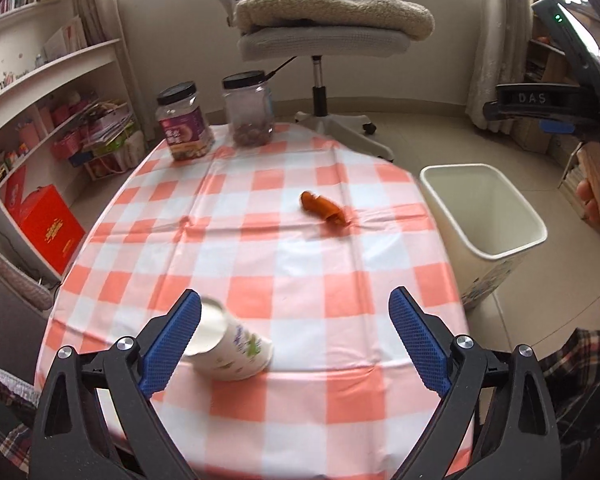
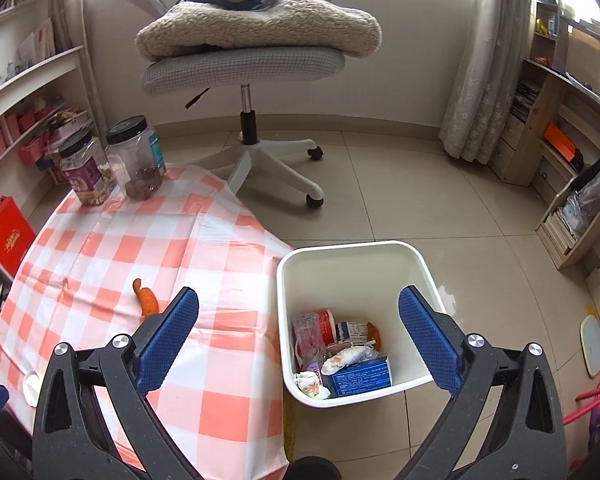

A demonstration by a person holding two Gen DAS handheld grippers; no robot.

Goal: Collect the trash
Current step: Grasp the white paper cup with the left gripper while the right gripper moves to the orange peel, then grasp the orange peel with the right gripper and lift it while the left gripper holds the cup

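**Closing in on the tipped cup**

The left gripper (image 1: 296,334) hangs low over the near edge of the checked table (image 1: 300,256) with its tongs spread wide and holding nothing. A white paper cup (image 1: 230,350) lies on its side just inside the left finger (image 1: 172,344), seemingly touching or nearly touching the blue pad — its open mouth faces that finger. To take it well, I judge the gripper should shift left so the cup sits midway between the pads, then close gently across the body, since a thin cup will likely crush or squirt out if pinched near the rim.

An orange wrapper (image 1: 323,208) lies farther off, near the table's right side, well apart from the cup.

The right gripper (image 2: 298,338) hovers above the white bin (image 2: 352,252), tongs also spread and empty. The bin stands on the floor just beside the table and already holds cartons, tissue and wrappers — the cup's likely destination.
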